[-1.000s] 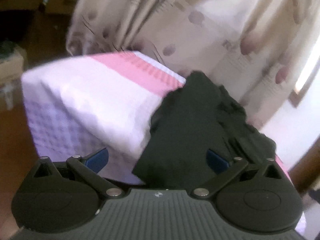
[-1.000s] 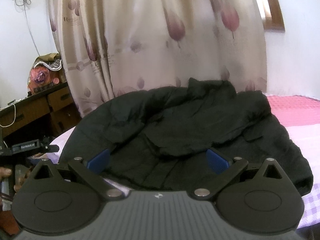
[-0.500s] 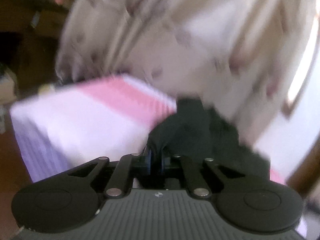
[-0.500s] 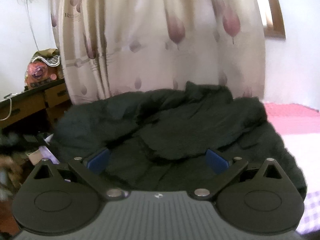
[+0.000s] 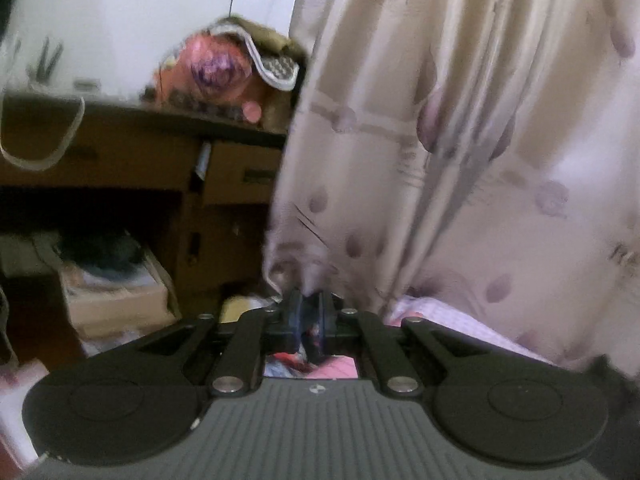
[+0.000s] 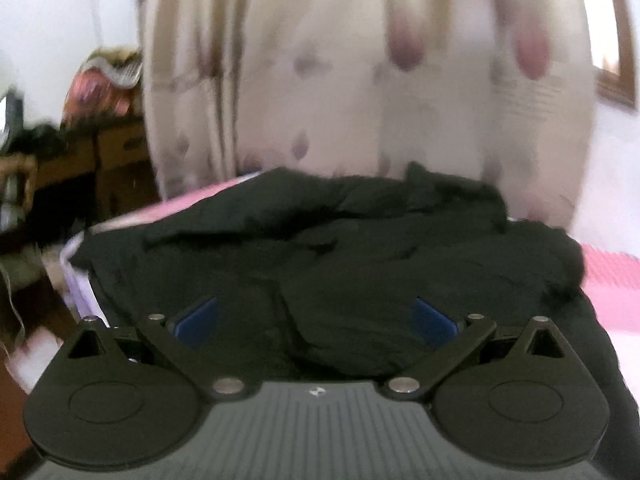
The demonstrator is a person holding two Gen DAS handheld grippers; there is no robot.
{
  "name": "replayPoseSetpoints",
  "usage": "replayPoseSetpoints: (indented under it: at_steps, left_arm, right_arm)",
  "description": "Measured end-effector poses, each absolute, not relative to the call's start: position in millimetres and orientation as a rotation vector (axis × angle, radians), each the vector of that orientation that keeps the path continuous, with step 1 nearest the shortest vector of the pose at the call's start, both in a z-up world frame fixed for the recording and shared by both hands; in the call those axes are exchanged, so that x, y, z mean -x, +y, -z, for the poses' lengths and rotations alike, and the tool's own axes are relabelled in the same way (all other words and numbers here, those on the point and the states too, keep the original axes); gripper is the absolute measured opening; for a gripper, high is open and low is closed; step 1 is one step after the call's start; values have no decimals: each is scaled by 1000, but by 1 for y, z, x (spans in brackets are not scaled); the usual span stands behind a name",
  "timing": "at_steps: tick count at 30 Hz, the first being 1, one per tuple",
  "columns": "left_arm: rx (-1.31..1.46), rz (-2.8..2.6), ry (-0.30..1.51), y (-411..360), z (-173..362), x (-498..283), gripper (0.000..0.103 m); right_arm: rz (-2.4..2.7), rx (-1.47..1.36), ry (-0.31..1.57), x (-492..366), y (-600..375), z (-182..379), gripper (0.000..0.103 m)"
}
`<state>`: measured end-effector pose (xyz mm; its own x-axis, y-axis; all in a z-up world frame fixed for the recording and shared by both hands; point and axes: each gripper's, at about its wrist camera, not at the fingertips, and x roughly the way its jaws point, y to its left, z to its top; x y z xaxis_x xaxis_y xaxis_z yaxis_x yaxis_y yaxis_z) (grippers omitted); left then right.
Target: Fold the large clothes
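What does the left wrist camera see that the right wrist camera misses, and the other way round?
Only the left wrist view shows the left gripper closed, and a cardboard box under the desk. Only the right wrist view shows the right gripper open above the crumpled black garment on the pink bedcover, plus a window frame. Both show the flowered curtain and the wooden desk.
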<state>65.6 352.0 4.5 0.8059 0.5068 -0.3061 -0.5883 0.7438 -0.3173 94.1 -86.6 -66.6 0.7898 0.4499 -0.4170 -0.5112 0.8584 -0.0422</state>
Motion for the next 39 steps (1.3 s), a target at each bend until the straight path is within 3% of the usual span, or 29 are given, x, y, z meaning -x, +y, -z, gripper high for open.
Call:
replayPoseSetpoints:
  at_steps: [1, 4, 6, 7, 8, 9, 10, 14, 19, 23, 27, 32, 34, 36, 37, 38, 39]
  left_arm:
    - [441, -572, 207, 347, -3, -62, 8]
    - [429, -467, 207, 314, -3, -50, 33]
    - [386, -386, 202, 282, -3, -42, 66]
    - [369, -354, 196, 264, -3, -37, 72]
    - [357, -313, 181, 246, -1, -31, 78]
    - [343, -266, 171, 228, 1, -27, 81]
    - [328, -230, 173, 212, 3, -24, 82]
    - [270, -104, 221, 158, 16, -35, 88]
    - [220, -27, 258, 118, 33, -47, 95]
    - [227, -12, 281, 113, 40, -58, 97]
    - [232, -34, 302, 116, 43, -69, 98]
    - [240, -78, 333, 119, 45, -81, 99]
    - [249, -86, 338, 120, 44, -84, 99]
    - [250, -99, 343, 118, 43, -89, 100]
    - [253, -100, 344, 116, 42, -90, 100]
    - [257, -99, 345, 113, 42, -92, 100]
    - [262, -97, 348, 110, 42, -94, 101]
  right_arm:
    - [-534, 194, 411, -100, -77, 72, 103]
    - [-516, 344, 421, -116, -51, 90, 103]
    - [-497, 438, 435, -126, -38, 103, 103]
    - [-491, 467, 448, -130, -34, 110, 102]
    - [-481, 491, 464, -137, -31, 116, 90]
    - [-481, 490, 476, -142, -32, 119, 78]
    - [-484, 470, 492, -147, -35, 120, 46]
    - [-471, 517, 451, -156, -49, 110, 22]
    - [-261, 507, 257, -167, -127, 38, 11]
    - [-1, 451, 156, -174, -228, -23, 8]
    - [227, 404, 164, -181, -334, -52, 8]
    - [380, 285, 282, -192, -441, -39, 8]
    - [293, 169, 299, -181, -450, -32, 9]
    - [180, 98, 302, -170, -428, -23, 17]
    - [93, 78, 308, -165, -408, -16, 40]
    - [2, 75, 303, -159, -383, -8, 80]
    - [-71, 88, 295, -155, -359, -1, 99]
